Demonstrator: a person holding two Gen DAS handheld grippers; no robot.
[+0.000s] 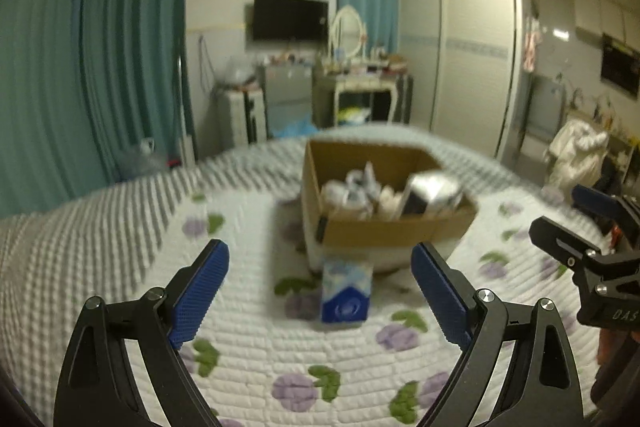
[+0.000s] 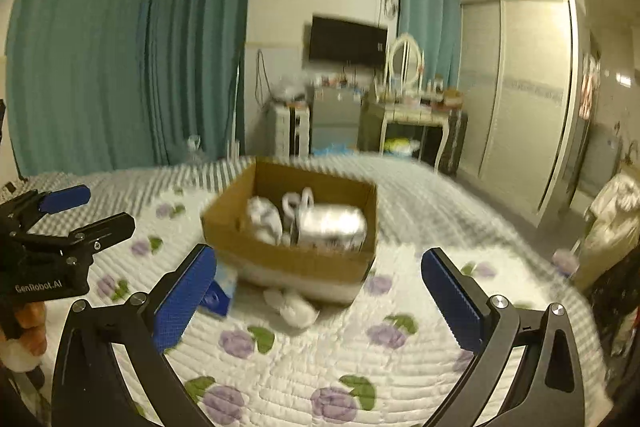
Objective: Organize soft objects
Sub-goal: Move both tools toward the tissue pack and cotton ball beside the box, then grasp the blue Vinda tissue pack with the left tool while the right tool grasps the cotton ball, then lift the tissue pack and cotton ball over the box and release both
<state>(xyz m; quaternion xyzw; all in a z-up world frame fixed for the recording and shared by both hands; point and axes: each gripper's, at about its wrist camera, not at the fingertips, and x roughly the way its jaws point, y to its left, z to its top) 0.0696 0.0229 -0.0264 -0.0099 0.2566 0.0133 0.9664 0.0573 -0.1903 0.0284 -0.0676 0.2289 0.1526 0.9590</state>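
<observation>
A cardboard box (image 1: 384,231) (image 2: 288,259) stands on the flowered bed quilt (image 1: 248,339) and holds white soft items (image 1: 352,191) (image 2: 264,215) and a silvery pack (image 1: 432,193) (image 2: 332,227). A blue and white tissue pack (image 1: 346,293) (image 2: 220,291) lies just in front of the box. A white soft bundle (image 2: 294,307) lies by the box's near side. My left gripper (image 1: 320,299) is open and empty, a short way before the tissue pack. My right gripper (image 2: 318,303) is open and empty, near the white bundle.
The bed carries a grey striped cover (image 1: 100,227) on its far side. Teal curtains (image 1: 120,67), a dressing table (image 1: 360,83) and a wardrobe (image 1: 460,47) stand beyond. Clothes (image 1: 576,151) hang at the right.
</observation>
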